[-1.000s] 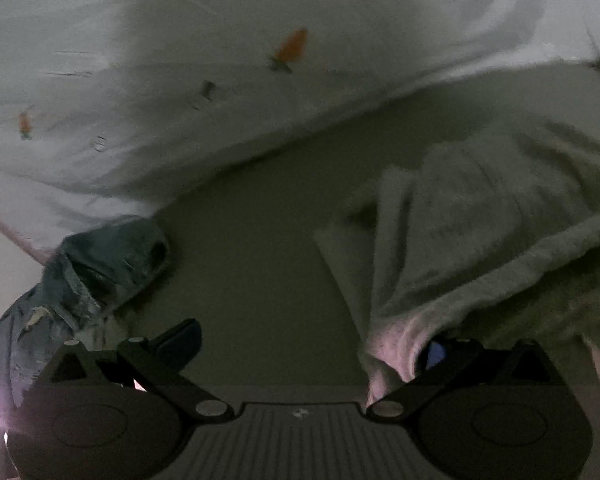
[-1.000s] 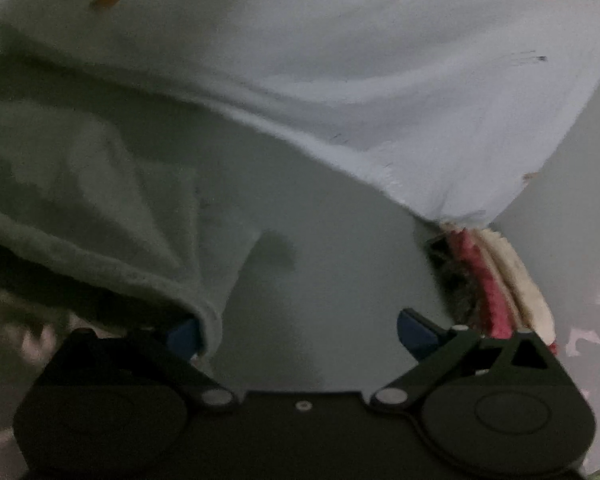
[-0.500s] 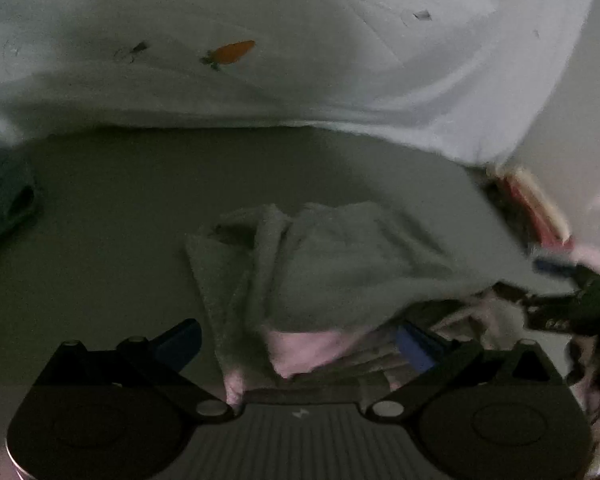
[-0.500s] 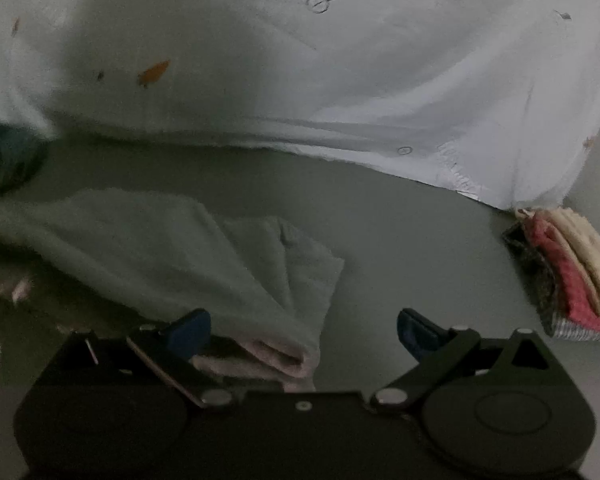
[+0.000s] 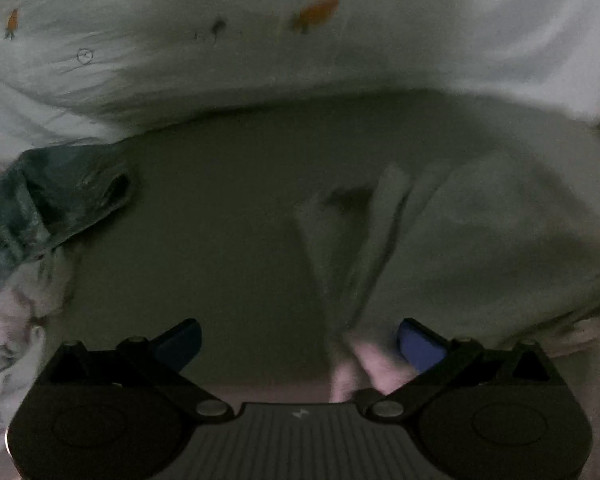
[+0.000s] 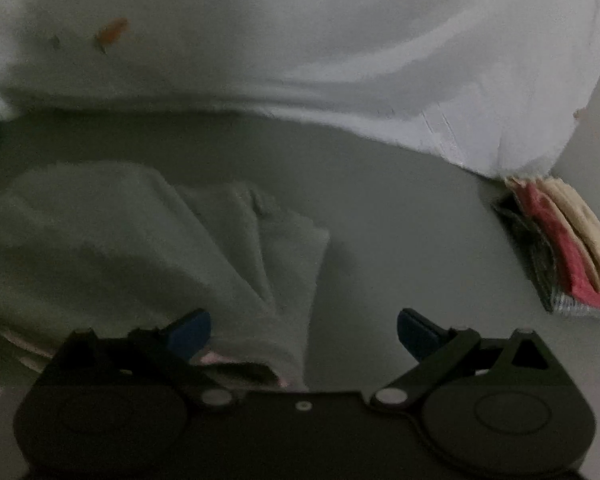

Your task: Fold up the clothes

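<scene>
Presently, left wrist view: left gripper [image 5: 299, 344] gaping wide, pale towel [image 5: 480, 240] lying crumpled at right, jeans [image 5: 56, 200] bunching at left edge; right wrist view: right gripper [image 6: 304, 334] likewise spreading wide, towel [image 6: 120, 248] sitting lower left, folded stack [image 6: 564, 248] resting at right.

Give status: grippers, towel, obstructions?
Left gripper open, right gripper open. Towel rumpled, between both. Jeans left, folded stack right, both apart.

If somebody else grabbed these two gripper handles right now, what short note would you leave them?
Left gripper: open, holding nothing. Right gripper: open, holding nothing.
The pale towel lies partly folded and rumpled just ahead, between both grippers.
A finished folded stack sits to the right, by the white printed sheet.
A blue denim garment waits crumpled on the left.
Left to do: finish the towel, then the denim.
</scene>
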A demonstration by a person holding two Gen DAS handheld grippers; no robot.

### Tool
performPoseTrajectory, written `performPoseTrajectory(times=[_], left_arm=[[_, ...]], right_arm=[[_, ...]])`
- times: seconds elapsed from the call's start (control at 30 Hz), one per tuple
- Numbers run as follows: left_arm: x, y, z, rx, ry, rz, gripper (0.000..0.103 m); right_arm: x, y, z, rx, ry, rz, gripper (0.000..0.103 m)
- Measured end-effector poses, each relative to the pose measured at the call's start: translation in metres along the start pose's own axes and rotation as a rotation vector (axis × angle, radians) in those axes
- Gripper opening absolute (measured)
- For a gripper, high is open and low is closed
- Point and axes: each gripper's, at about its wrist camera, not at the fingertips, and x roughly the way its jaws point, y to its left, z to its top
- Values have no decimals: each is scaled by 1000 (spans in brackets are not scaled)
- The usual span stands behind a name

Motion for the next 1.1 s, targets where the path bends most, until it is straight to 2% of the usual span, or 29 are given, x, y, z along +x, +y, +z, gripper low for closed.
performPoseTrajectory(times=[0.07, 0.17, 0.27, 0.43, 0.53, 0.6, 0.73, 0.8, 0.87, 0.93, 1.1], left_arm=[[11, 0, -7, -17, 15, 16, 103], [20, 7, -14, -72, 25, 3, 103], [25, 17, -10, -123, 60, -31, 103], [10, 23, -19, -140, 50, -58, 103], [-5, 28, -37, -155, 53, -120, 103], [-12, 31, -56, -150, 80, -163, 103], [-18, 36, -99, -164, 133, -182, 103], [-28, 38, -117, -170, 136, -204, 103], [-39, 38, -133, -168, 131, -228, 103], [-49, 33, -147, -127, 132, -245, 103], [-72, 20, -180, -18, 132, -297, 103]], right_arm=[[9, -1, -7, 6, 46, -17, 101], [19, -3, -14, 22, 94, 13, 101], [20, 0, -16, -14, 86, 18, 101], [1, -10, -18, 72, 42, 57, 100], [-13, -22, -29, 145, 52, 97, 98], [-22, -26, -43, 163, 82, 119, 93], [-36, -24, -83, 150, 183, 145, 85], [-51, -27, -103, 219, 182, 176, 85], [-66, -25, -116, 221, 191, 182, 85], [-80, -20, -129, 195, 200, 186, 89], [-113, -25, -168, 221, 178, 194, 94]])
